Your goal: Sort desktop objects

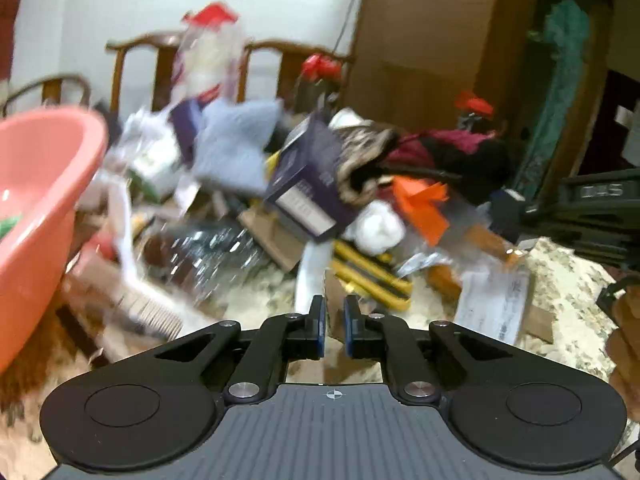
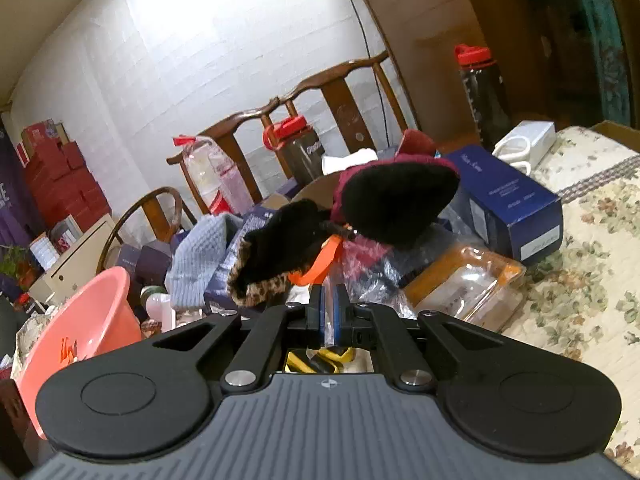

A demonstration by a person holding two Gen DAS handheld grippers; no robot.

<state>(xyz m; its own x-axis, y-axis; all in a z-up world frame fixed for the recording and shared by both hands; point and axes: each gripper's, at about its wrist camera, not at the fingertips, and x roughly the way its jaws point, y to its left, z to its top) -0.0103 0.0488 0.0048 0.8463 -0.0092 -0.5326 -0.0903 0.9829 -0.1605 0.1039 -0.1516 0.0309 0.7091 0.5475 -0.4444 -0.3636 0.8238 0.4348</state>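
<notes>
A cluttered pile lies on the floral-cloth table: a dark blue box [image 1: 308, 184], a grey-blue knit cloth [image 1: 236, 144], orange paper [image 1: 424, 204] and yellow-black straps [image 1: 372, 276]. My left gripper [image 1: 334, 312] is nearly shut and empty, above the pile's near edge. My right gripper [image 2: 329, 300] is shut on a clear plastic bag [image 2: 352, 264] with an orange strip [image 2: 324, 260]. Just beyond it lie a black leopard-trimmed item [image 2: 280, 248] and a maroon-and-black knit item [image 2: 396, 204].
A pink plastic basin [image 1: 36, 200] stands at the left, also in the right wrist view [image 2: 88, 320]. Wooden chairs [image 2: 320, 92] stand behind the table. A blue box [image 2: 508, 204], a clear orange package [image 2: 468, 284], red-capped bottles [image 2: 480, 92] and a white box [image 2: 524, 140] lie at the right.
</notes>
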